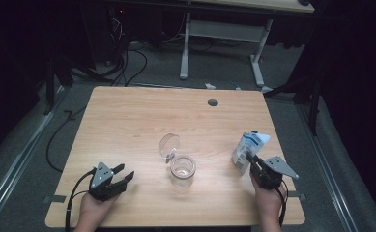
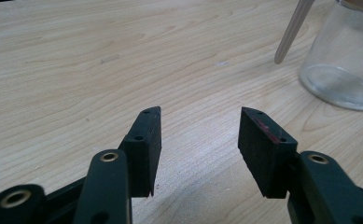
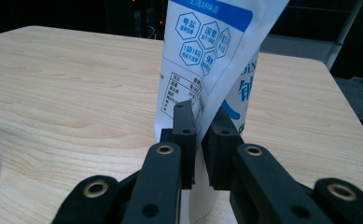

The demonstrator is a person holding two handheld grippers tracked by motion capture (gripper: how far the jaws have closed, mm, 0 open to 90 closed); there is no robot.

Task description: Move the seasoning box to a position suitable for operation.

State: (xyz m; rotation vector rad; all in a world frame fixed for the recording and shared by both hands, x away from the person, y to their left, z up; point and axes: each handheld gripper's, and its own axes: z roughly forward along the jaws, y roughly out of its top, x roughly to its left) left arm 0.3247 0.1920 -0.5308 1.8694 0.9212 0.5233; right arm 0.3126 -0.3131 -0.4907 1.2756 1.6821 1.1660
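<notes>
Looking down from the high view, the white and blue pouch (image 1: 249,150) stands at the right side of the wooden surface (image 1: 127,121), tilted slightly, with the right tongs (image 1: 250,160) clamped on its near edge. A hand (image 1: 267,198) comes up from the near edge of the surface and keeps those tongs low and roughly level, aimed toward the far side. The left tongs (image 1: 121,175) rest near the left corner, jaws spread and holding nothing, pointing right toward the glass jar (image 1: 182,170) in the middle. The jar's hinged lid (image 1: 169,145) stands open on its far side.

From the left gripper view, the black pads (image 2: 146,149) stand apart over bare wood, and the jar (image 2: 345,65) sits well off to the far right.

From the right gripper view, the two jaws pinch a thin fold of the pouch (image 3: 207,56) low on its body, below the printed panel. The film creases where it is squeezed, so the pouch looks soft and pliable, likely light, and probably slick; its contents may shift and make it sag when lifted. A hold higher up, near the sealed top, would probably steady it better. The jar is rigid but breakable, best taken around its wall.
</notes>
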